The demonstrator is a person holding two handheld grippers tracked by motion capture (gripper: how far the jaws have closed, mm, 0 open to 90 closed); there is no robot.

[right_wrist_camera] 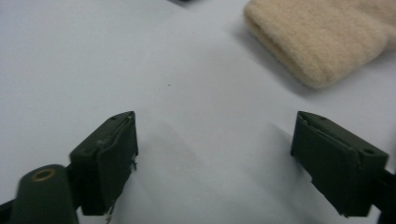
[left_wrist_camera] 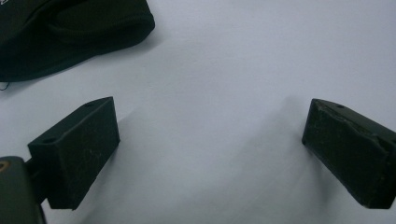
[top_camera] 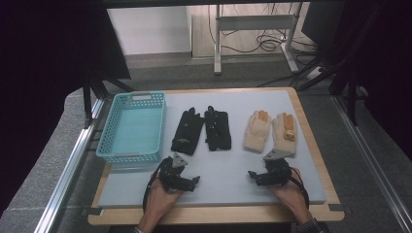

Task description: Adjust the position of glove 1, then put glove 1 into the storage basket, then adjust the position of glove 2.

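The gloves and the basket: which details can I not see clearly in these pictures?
- Black gloves, high view: too small to read the pale marks on them. Left gripper view: the picture's edge cuts one glove's cuff.
- Cream gloves, high view: orange fingertip patches too small to identify. Right gripper view: one cuff, cut off by the edge.
- Blue basket: near wall's inner side hidden by its own rim.

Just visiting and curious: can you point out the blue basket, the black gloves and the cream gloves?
blue basket point(top_camera: 112, 158): high view, on its near wall.
black gloves point(top_camera: 187, 133): high view, on the left glove's palm.
cream gloves point(top_camera: 255, 132): high view, on the left glove's palm.
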